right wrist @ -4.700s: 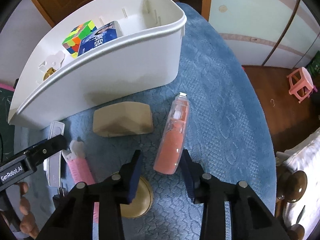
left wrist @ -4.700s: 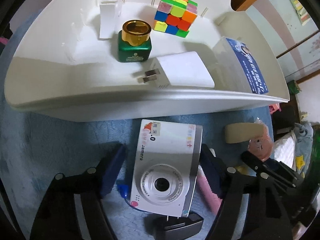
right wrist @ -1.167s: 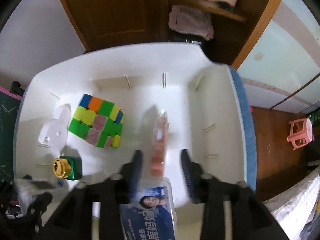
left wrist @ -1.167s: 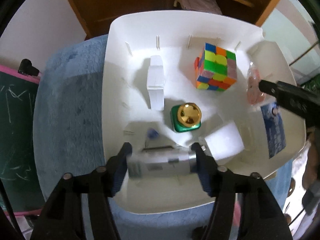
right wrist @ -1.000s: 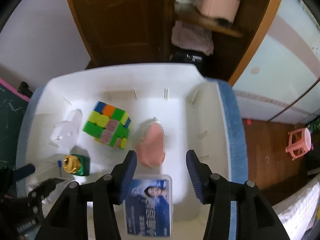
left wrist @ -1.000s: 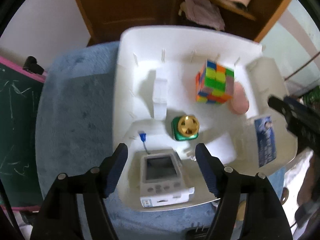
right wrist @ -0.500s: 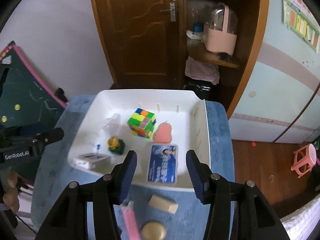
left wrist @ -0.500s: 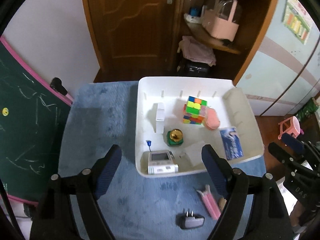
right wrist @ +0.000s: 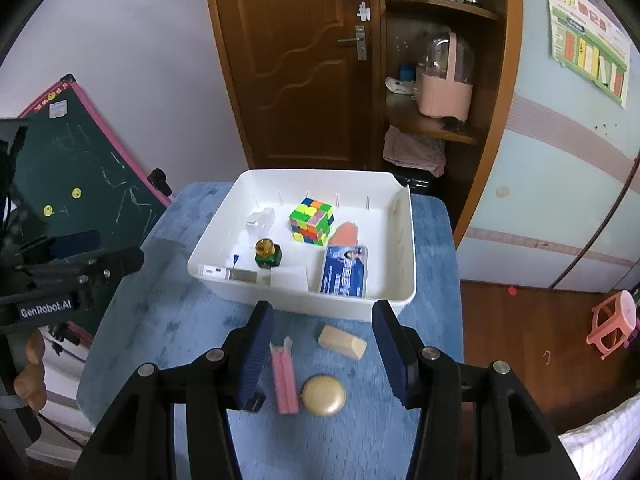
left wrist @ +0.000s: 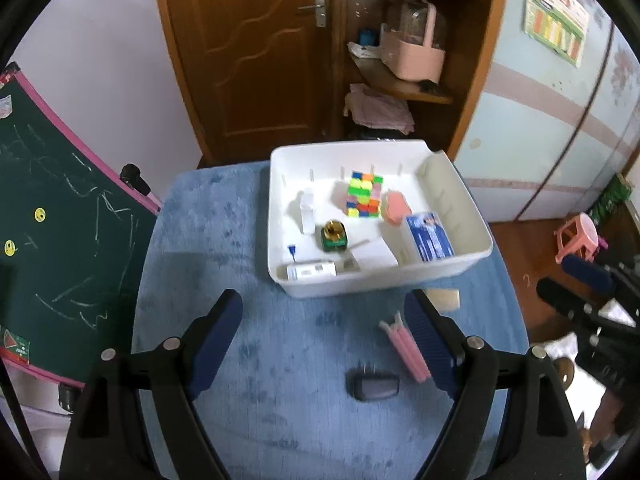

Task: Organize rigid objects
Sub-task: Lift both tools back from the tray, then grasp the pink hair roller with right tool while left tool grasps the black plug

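A white bin [left wrist: 376,282] stands on the blue table [left wrist: 224,248]. It holds a colour cube [left wrist: 363,195], a green gold-capped bottle [left wrist: 334,236], a white camera [left wrist: 311,271] on its side, a pink tube [left wrist: 394,208], a blue-labelled box [left wrist: 430,236] and a white charger [left wrist: 374,258]. My left gripper [left wrist: 322,308] hovers open and empty in front of the bin. My right gripper [right wrist: 323,316] is also open and empty, high above a pink bar [right wrist: 285,380], a gold disc [right wrist: 323,395] and a beige block [right wrist: 342,342]. A black plug [left wrist: 374,386] lies near the front edge.
A green chalkboard [left wrist: 60,232] leans at the table's left. Behind the table are a wooden door [right wrist: 296,60] and corner shelves [right wrist: 432,124]. A pink stool [right wrist: 614,320] stands on the floor at right. A hand [right wrist: 30,372] holds the left gripper's handle.
Both grippers have let go and pulled back and up from the bin. The camera and the pink tube now lie inside it, and the loose items in front have come into view.
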The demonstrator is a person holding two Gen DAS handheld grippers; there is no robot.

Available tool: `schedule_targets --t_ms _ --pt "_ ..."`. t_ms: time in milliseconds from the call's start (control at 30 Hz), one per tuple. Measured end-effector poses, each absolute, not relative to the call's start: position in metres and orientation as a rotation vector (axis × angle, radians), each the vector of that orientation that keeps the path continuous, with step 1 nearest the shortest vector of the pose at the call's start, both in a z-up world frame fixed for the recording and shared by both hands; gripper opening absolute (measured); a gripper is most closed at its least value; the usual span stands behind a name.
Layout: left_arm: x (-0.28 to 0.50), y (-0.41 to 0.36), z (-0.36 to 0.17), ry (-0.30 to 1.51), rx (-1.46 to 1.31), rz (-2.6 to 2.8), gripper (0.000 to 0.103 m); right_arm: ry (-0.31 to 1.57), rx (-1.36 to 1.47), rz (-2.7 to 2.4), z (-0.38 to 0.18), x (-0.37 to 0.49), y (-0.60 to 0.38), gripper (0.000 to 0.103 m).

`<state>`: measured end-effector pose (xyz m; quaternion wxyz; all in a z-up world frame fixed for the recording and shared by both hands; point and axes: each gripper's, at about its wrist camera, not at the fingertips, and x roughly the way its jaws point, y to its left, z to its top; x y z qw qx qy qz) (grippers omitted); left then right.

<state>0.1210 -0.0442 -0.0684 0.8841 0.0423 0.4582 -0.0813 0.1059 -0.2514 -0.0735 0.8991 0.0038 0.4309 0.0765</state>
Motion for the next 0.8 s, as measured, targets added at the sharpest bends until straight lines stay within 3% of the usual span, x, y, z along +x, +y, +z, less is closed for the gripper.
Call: schedule_targets --t_ms 367,467,667,800 --pt "0.085 -0.057 -0.123 1.093 0.189 -0.274 0.086 0.942 0.010 0.153 -0.094 0.074 -0.259 0.052" --pt "0.080 -0.060 -0.149 1.149 0.159 -0.298 0.101 0.964 0.002 0.167 -0.103 0.071 -0.253 0.052" --pt "0.077 -0.074 -0.202 1.219 0.121 -0.319 0.102 1.043 0.018 0.220 -0.134 0.081 -0.243 0.042" --pt "0.081 -0.076 -0.230 1.231 0.073 -0.306 0.102 1.136 0.054 0.254 -0.164 0.101 -0.236 0.040"
